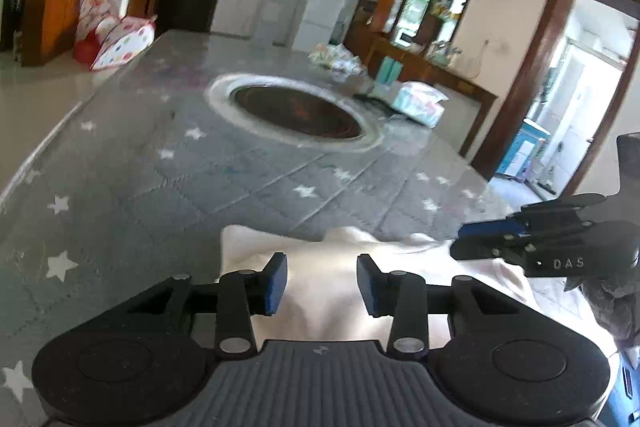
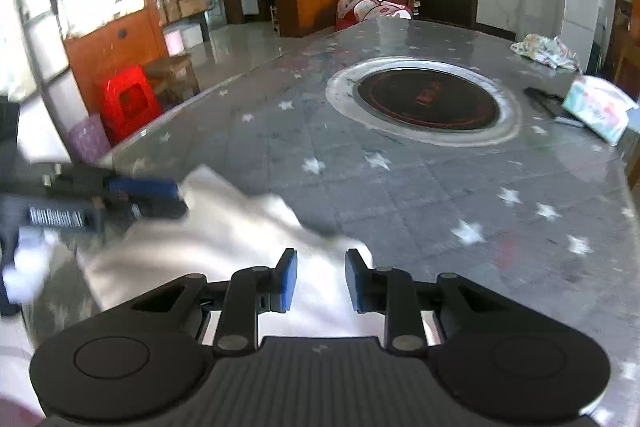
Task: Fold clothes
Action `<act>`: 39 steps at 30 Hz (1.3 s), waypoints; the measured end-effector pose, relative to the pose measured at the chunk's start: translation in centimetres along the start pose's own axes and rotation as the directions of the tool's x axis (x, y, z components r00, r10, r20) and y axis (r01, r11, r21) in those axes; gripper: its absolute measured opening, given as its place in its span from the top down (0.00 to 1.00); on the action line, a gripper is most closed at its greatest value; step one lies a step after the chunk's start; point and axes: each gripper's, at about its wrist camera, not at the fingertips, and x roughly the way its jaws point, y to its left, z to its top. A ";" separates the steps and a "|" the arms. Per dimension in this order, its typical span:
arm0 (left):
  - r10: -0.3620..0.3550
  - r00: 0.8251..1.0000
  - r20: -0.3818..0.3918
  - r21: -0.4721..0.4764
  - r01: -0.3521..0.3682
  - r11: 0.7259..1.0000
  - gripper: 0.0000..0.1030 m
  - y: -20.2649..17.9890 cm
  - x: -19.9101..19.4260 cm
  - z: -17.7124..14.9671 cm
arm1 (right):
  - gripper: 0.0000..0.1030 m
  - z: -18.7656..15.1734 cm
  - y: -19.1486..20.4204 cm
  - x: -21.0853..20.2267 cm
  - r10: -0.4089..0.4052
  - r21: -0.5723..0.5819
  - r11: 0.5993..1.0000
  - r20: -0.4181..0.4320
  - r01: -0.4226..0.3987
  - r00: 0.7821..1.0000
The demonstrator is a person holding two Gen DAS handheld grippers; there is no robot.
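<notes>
The left hand-held gripper (image 1: 322, 283) hovered over the white garment (image 1: 328, 291) with its jaws apart, gripping nothing. The right hand-held gripper (image 2: 321, 281) was likewise open, its blue pads (image 2: 289, 281) clear of the cloth below. The garment lay rumpled at the near edge of the grey, star-patterned tabletop (image 1: 160, 163) (a dark round inset (image 1: 298, 111) farther off).

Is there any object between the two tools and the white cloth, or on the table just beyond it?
Nothing visible blocks them. The white cloth lies directly under the left tool and the right tool. The starred table cover beyond it is bare up to the round hotplate.
</notes>
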 end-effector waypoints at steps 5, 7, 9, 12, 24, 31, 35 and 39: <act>-0.045 0.999 0.016 0.082 0.044 0.996 0.59 -2.8 -1.9 -1.5 | 0.75 -3.2 0.4 -3.8 0.012 -0.049 0.999 -0.031 -0.014 0.999; -0.048 0.999 0.007 0.123 0.046 0.991 0.59 -3.9 -2.0 -2.4 | 0.75 -4.4 0.7 -4.5 0.022 -0.058 0.998 -0.036 -0.024 0.999; -0.038 0.999 -0.013 0.132 0.040 0.990 0.59 -4.1 -1.9 -3.2 | 0.75 -6.0 1.0 -4.7 0.036 -0.053 0.998 -0.057 -0.039 0.998; -0.008 0.999 -0.046 0.117 0.013 0.993 0.59 -3.7 -1.3 -4.2 | 0.76 -7.5 1.0 -4.8 0.038 -0.046 0.998 -0.059 -0.041 0.998; 0.010 0.999 -0.036 0.071 -0.007 0.997 0.57 -3.0 -1.5 -4.8 | 0.75 -5.3 -1.3 -3.2 -0.026 0.032 0.999 0.042 0.024 0.999; -0.007 0.999 -0.037 0.041 0.008 0.999 0.46 -3.0 -2.0 -4.8 | 0.72 -5.7 -3.5 -2.2 -0.033 0.161 0.987 0.035 0.027 0.999; -0.006 1.000 -0.023 0.035 0.007 0.999 0.34 -3.4 -2.5 -4.3 | 0.66 -6.0 -2.9 -2.6 -0.026 0.192 0.981 0.061 0.014 0.998; -0.007 0.999 -0.034 0.020 0.008 1.000 0.28 -3.1 -2.1 -4.4 | 0.53 -6.4 -1.8 -1.9 -0.049 0.168 0.985 0.058 0.038 0.997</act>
